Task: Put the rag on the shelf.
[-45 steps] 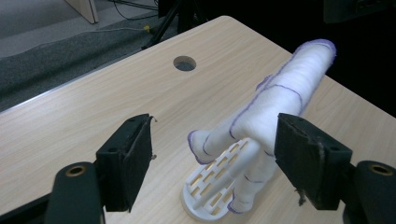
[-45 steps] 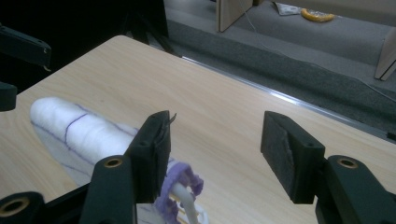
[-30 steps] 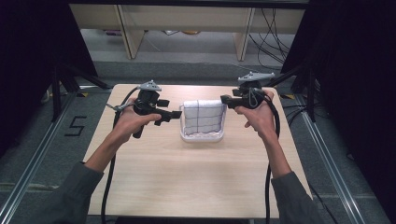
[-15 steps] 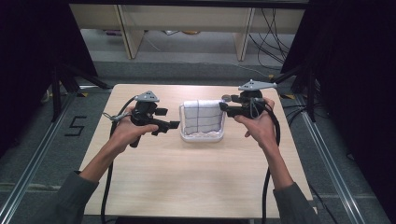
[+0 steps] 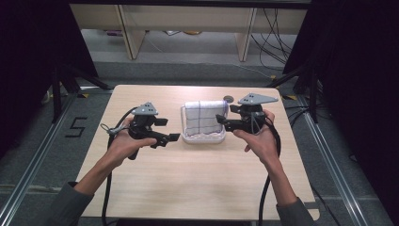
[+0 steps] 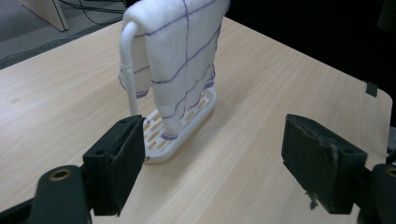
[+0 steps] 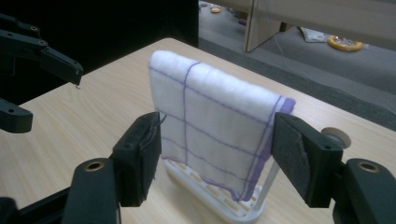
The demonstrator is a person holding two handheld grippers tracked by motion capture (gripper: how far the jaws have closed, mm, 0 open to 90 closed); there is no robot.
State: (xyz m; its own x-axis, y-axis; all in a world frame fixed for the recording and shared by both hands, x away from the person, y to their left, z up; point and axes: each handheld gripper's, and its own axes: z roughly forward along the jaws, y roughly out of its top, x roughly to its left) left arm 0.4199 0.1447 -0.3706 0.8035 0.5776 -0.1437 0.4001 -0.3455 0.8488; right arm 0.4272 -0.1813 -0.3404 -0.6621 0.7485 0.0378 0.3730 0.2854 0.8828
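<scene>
The right tool (image 5: 220,120) has just been opening its jaws around the towel (image 5: 203,117) hanging on the white rack (image 5: 203,138), not pinching yet. The left tool (image 5: 175,137) is waiting open nearby. Next, squeezing.

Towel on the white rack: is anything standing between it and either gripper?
Nothing visible does. The towel hangs over the rack. The open left gripper faces it across bare table. The right gripper, whose jaws have just been opening, is at its edge.
</scene>
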